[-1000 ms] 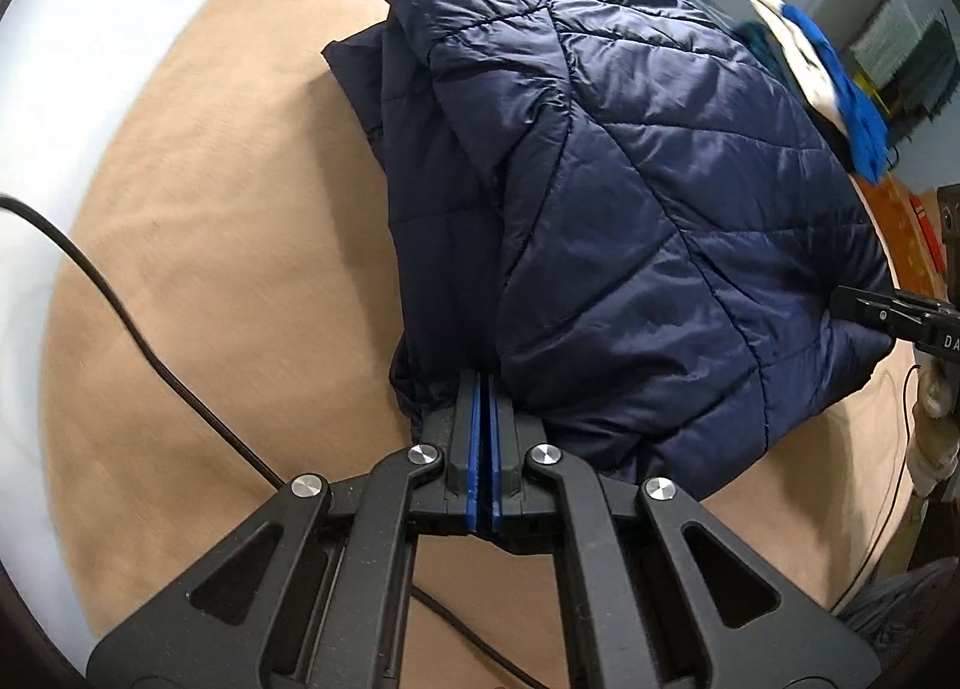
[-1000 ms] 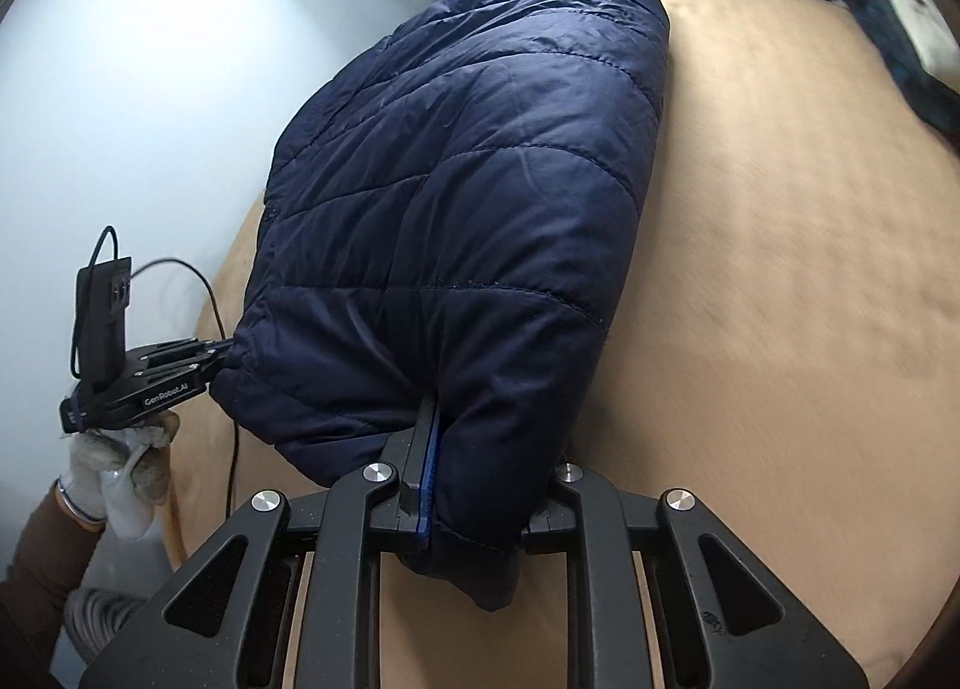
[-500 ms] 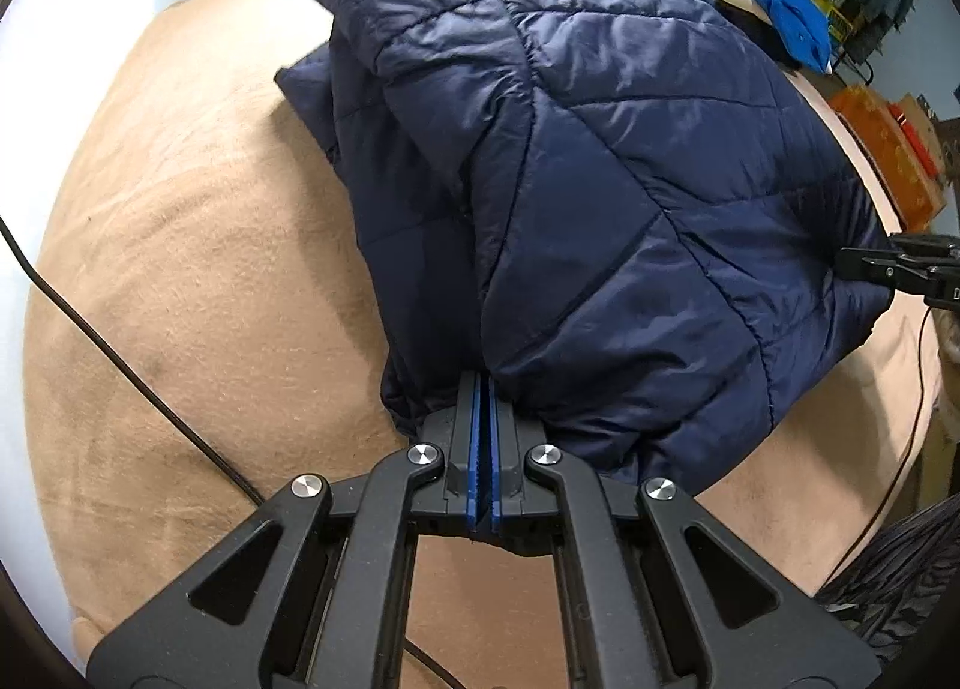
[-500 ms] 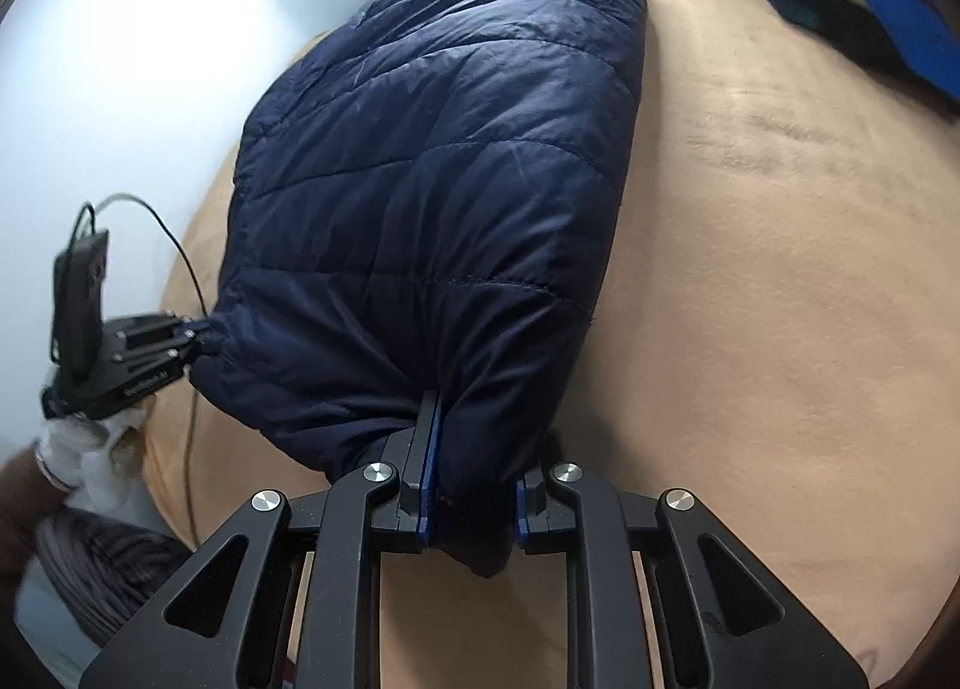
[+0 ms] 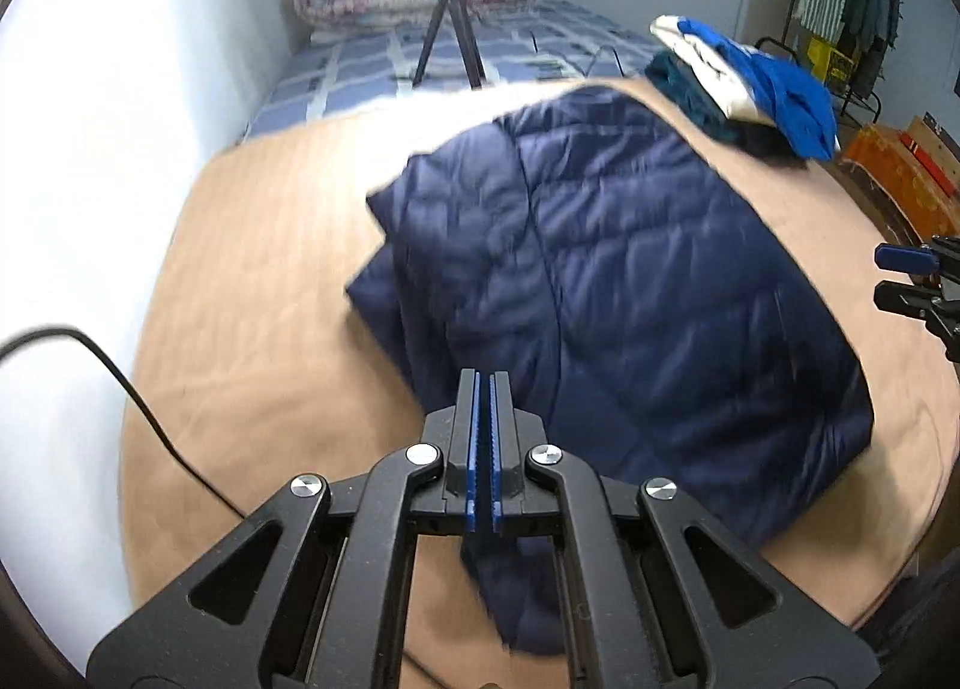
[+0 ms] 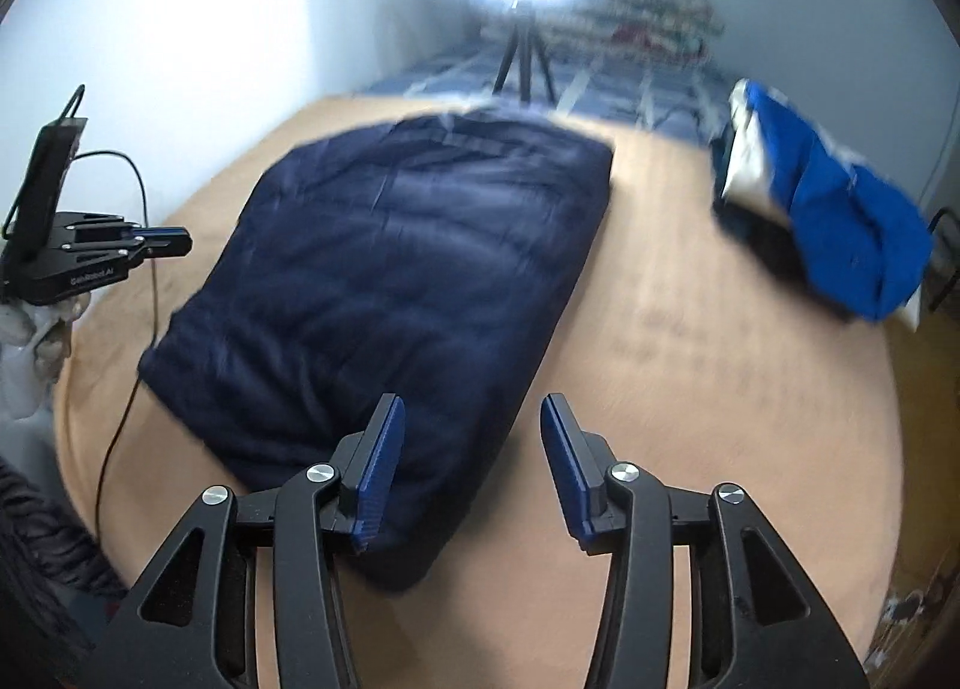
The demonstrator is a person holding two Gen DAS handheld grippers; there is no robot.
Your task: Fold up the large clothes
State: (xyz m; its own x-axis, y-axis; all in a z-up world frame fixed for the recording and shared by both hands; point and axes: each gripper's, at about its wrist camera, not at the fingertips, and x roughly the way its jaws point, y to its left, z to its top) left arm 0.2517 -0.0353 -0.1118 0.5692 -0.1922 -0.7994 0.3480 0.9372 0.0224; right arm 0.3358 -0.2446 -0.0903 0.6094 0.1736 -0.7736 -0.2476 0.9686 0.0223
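A navy quilted jacket (image 5: pixel 630 293) lies folded on the tan blanket (image 5: pixel 252 281); it also shows in the right wrist view (image 6: pixel 396 293). My left gripper (image 5: pixel 483 383) is shut with nothing between its pads, raised over the jacket's near left corner; it shows from the side in the right wrist view (image 6: pixel 174 239). My right gripper (image 6: pixel 469 419) is open and empty, just above the jacket's near right corner; its open fingertips show at the right edge of the left wrist view (image 5: pixel 900 275).
A pile of blue, white and teal clothes (image 5: pixel 744 83) lies at the blanket's far right, also in the right wrist view (image 6: pixel 822 215). A tripod (image 5: pixel 447 35) with a bright lamp stands beyond, on a checked bedsheet. A black cable (image 5: pixel 120 383) crosses the blanket's left edge.
Both grippers have let go of the jacket and pulled back and up. The right one has opened. The jacket now lies flat on the blanket.
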